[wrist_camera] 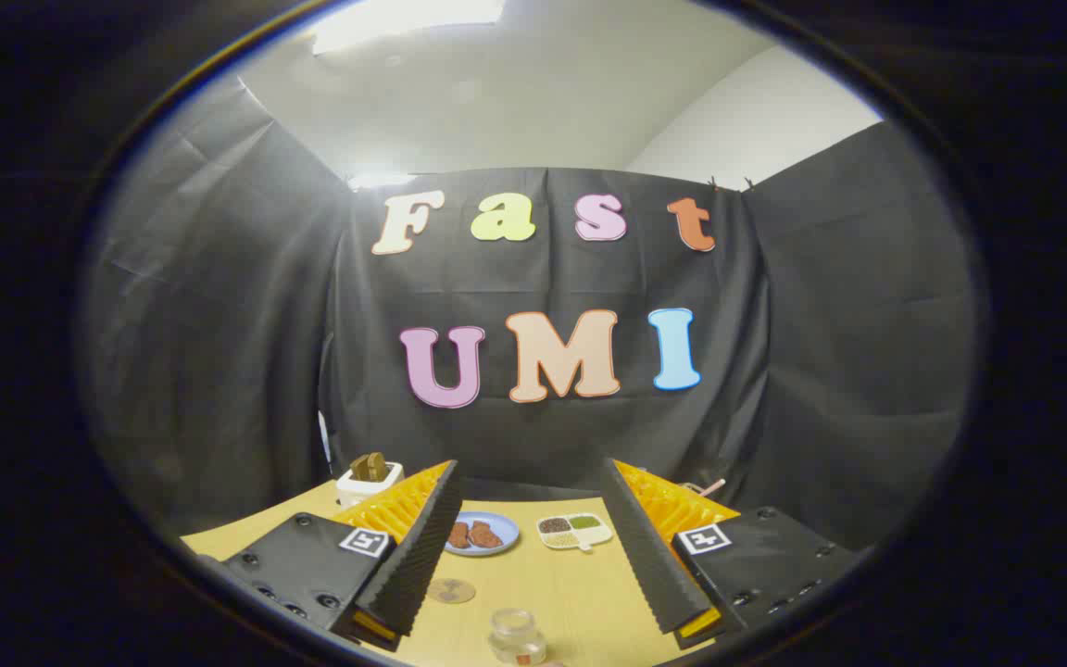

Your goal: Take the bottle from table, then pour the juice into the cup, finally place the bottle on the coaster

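— Bottle (516,635) position?
— Apparently the clear vessel at table's (580,593) near edge, between wide-spread gripper (531,477) fingers, untouched; likely lined up for the take.
— Beyond?
— Plate (506,528), sectioned dish (575,531) mid-table, clear of pouring; coaster (451,590) nearer, left free for bottle.
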Demonstrator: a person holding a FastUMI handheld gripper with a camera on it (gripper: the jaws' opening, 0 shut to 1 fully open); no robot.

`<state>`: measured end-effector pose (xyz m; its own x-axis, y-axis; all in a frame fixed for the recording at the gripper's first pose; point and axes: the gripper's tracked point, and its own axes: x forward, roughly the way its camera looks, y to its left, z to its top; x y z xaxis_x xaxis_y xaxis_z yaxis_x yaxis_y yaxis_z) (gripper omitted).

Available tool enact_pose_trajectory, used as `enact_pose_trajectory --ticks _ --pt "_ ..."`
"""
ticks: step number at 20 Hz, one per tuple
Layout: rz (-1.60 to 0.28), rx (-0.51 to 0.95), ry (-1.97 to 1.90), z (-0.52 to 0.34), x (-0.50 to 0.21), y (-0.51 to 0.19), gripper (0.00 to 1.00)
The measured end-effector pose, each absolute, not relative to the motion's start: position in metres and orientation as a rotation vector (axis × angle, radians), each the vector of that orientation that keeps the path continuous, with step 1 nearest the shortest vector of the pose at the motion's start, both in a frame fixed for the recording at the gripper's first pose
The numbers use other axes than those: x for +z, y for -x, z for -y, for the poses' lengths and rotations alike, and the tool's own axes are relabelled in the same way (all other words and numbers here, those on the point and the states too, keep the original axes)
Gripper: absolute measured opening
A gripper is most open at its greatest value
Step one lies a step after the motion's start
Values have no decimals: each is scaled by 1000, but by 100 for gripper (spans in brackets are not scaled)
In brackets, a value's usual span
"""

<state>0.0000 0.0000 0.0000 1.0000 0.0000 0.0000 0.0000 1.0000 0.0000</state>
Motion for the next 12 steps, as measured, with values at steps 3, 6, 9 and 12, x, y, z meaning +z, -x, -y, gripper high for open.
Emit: enact_pose_trajectory --ticks 3,6,9,12 --pt "5 19 -7 -7 -2 -6 96" --pt "21 36 -6 -14 5 -10 96" --pt "36 50 0 -19 9 -9 96" --pt "39 57 10 -22 5 -9 96"
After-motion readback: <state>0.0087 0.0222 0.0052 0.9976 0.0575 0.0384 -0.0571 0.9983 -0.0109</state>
